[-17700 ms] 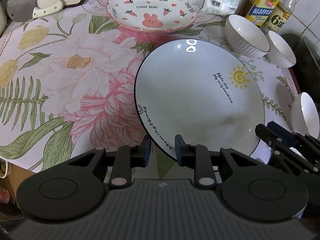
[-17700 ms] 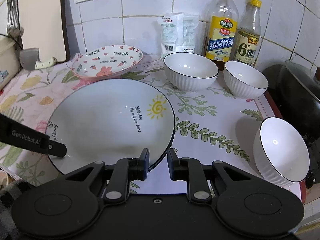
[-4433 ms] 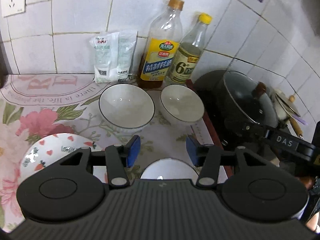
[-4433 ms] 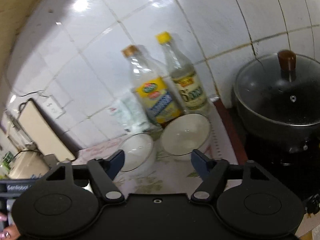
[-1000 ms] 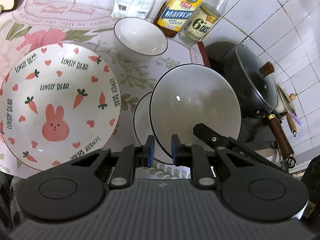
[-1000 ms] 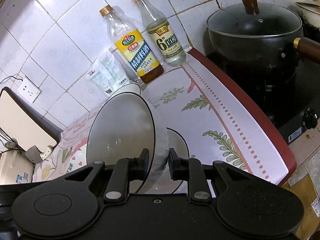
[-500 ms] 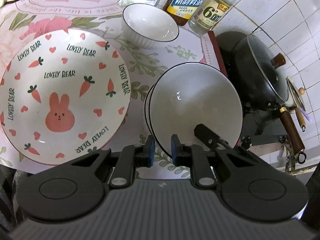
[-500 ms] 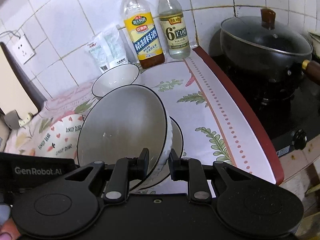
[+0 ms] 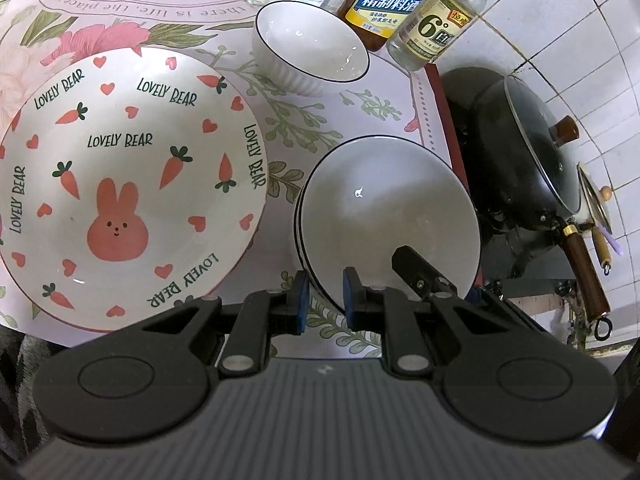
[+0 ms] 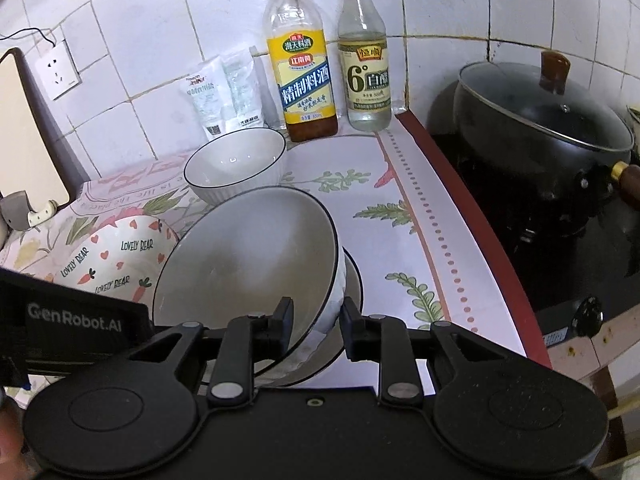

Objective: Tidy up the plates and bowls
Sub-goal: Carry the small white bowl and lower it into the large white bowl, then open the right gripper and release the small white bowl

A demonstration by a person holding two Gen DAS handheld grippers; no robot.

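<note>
Top bowl (image 10: 248,264) sits nested in lower bowl (image 10: 352,280) on floral cloth (image 10: 400,216), beside bunny plate (image 9: 132,184); left gripper (image 9: 323,298) clamps its near rim; right gripper (image 10: 316,326) jaws opening, rim btwn them, pads off it.

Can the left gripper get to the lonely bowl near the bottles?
Probably not yet. The left gripper is shut on the stacked bowls' rim. Once it lets go, nothing blocks the single bowl.
</note>
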